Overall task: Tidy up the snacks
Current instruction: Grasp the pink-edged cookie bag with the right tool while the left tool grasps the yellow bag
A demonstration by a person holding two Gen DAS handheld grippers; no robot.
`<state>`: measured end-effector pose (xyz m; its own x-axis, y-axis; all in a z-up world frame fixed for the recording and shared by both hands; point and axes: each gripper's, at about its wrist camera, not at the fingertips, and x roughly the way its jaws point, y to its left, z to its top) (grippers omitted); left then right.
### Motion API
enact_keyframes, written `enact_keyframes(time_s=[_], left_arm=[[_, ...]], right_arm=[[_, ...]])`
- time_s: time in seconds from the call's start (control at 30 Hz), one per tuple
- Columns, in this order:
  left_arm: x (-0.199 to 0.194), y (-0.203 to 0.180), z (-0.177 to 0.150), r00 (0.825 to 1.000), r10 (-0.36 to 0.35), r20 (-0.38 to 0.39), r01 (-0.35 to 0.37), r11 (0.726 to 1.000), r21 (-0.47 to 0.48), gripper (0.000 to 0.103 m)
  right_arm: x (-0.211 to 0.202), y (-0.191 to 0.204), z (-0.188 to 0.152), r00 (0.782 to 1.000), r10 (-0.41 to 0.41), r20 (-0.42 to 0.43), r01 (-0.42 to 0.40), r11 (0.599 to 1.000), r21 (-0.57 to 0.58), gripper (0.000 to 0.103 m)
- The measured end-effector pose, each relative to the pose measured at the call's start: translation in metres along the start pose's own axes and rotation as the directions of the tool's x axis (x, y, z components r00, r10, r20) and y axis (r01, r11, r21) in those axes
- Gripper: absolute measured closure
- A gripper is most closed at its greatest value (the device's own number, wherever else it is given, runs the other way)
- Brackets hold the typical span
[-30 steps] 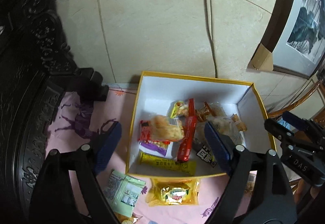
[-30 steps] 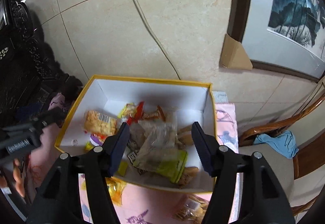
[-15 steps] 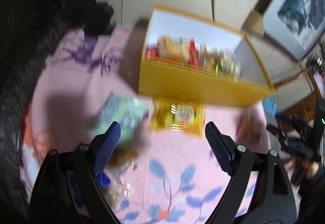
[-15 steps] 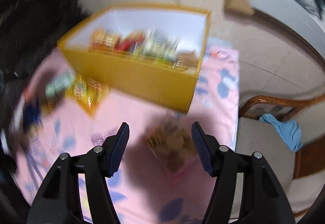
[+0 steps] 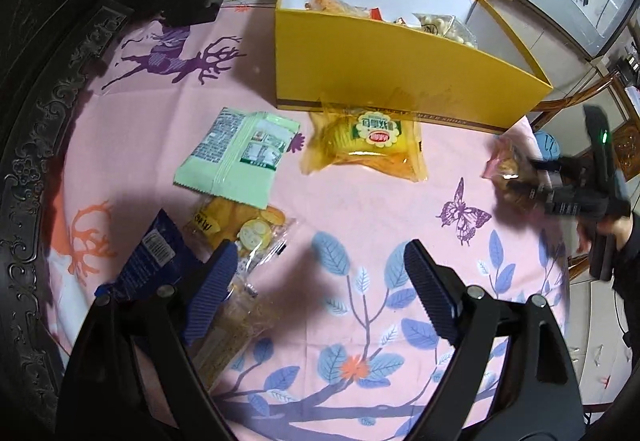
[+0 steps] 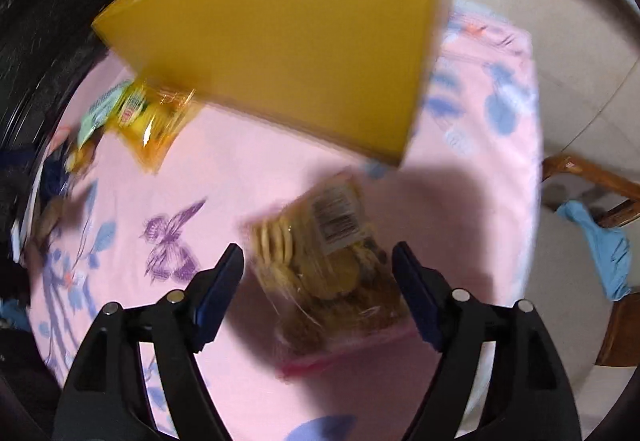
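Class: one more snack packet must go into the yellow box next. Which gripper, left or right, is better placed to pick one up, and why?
Right. The right gripper, jaws opening, already straddles the clear cookie packet beside the yellow box. The left gripper has only bare pink tablecloth between its fingers.

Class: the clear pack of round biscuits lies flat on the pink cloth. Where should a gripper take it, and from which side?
Grip the biscuit pack across its short width, at mid-length, coming down from above. It lies flat, and the opening right gripper already straddles its long edges.
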<state>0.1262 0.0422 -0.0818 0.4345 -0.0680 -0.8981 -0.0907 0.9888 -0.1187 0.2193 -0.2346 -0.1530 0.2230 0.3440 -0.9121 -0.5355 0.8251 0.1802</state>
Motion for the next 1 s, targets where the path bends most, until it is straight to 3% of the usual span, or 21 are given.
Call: enact_keyframes(time_s=[0.13, 0.3, 0.37, 0.47, 0.6, 0.67, 0.8, 1.0], left_arm=[[0.009, -0.012, 0.012, 0.998, -0.039, 0.056, 0.034, 0.996, 0.083, 0.016], [0.043, -0.032, 0.043, 0.994, -0.062, 0.089, 0.041, 0.975, 0.219, 0.016], [0.061, -0.03, 0.059, 0.997, -0.057, 0.057, 0.045, 0.979, 0.197, 0.016], [0.079, -0.027, 0.073, 0.995, -0.096, 0.027, 0.092, 0.989, 0.115, 0.016], [0.094, -0.04, 0.082, 0.995, -0.101, 0.014, 0.098, 0.987, 0.124, 0.016], [0.103, -0.049, 0.084, 0.997, -0.081, 0.001, 0.08, 0.987, 0.14, 0.016], [0.113, -0.064, 0.085, 0.999, -0.041, 0.003, 0.04, 0.988, 0.151, 0.004], [0.137, -0.078, 0.079, 0.993, 0.119, 0.014, -0.12, 0.973, 0.199, 0.002]], right_arm=[[0.009, 0.046, -0.025, 0.998, -0.062, 0.002, 0.061, 0.994, -0.091, 0.014], [0.013, 0.093, -0.043, 0.995, -0.093, 0.017, 0.094, 0.994, -0.053, 0.012], [0.016, 0.104, -0.047, 0.989, -0.146, 0.024, 0.147, 0.989, -0.029, 0.01], [0.014, 0.104, -0.048, 0.987, -0.154, 0.044, 0.152, 0.987, 0.051, 0.009], [0.014, 0.098, -0.045, 0.989, -0.138, 0.057, 0.131, 0.985, 0.109, 0.007], [0.015, 0.098, -0.043, 0.989, -0.139, 0.05, 0.133, 0.985, 0.106, 0.006], [0.02, 0.096, -0.036, 0.988, -0.148, 0.043, 0.142, 0.984, 0.11, 0.004], [0.034, 0.108, -0.019, 0.982, -0.187, 0.025, 0.183, 0.976, 0.114, 0.001]])
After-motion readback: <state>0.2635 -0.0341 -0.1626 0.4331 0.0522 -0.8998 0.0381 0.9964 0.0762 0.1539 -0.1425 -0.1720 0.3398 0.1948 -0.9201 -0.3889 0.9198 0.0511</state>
